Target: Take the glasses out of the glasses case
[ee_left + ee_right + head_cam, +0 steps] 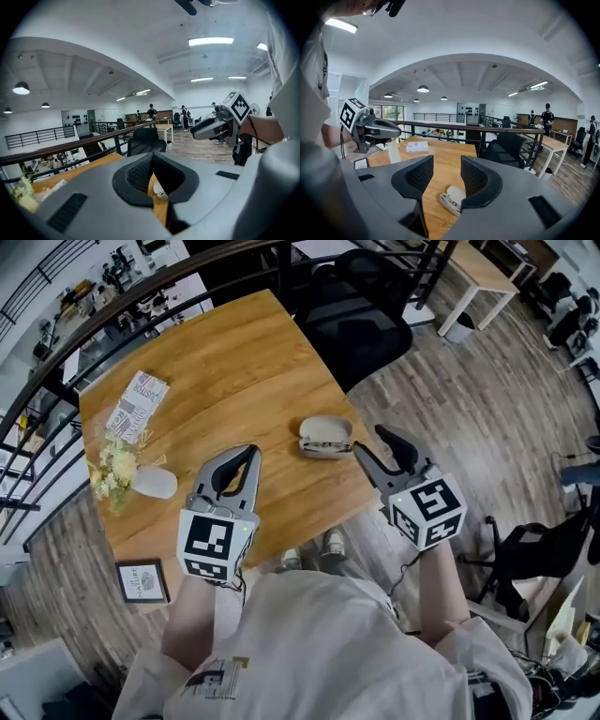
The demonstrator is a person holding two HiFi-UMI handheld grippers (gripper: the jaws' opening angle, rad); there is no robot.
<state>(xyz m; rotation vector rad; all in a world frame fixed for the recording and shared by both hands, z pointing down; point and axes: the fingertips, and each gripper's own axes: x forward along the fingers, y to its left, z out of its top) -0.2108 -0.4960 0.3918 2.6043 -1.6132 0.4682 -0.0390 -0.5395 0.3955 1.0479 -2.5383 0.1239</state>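
Observation:
A pale grey glasses case [325, 436] lies on the wooden table [234, 362] near its right edge, lid slightly ajar; what is inside does not show clearly. My right gripper [372, 442] hangs just right of the case, off the table's edge, jaws open and empty. The right gripper view has the case [452, 199] low between its jaws [446, 176]. My left gripper [249, 453] hovers over the table left of the case, fingertips together and holding nothing. In the left gripper view the case [160, 190] peeks through the hollow between the pads [136, 174].
A white vase [155, 482] with pale flowers [116, 468] stands at the table's left, a printed booklet [137, 406] behind it, a small framed picture [142, 580] at the near corner. A black office chair [361, 320] and railing lie beyond the far edge.

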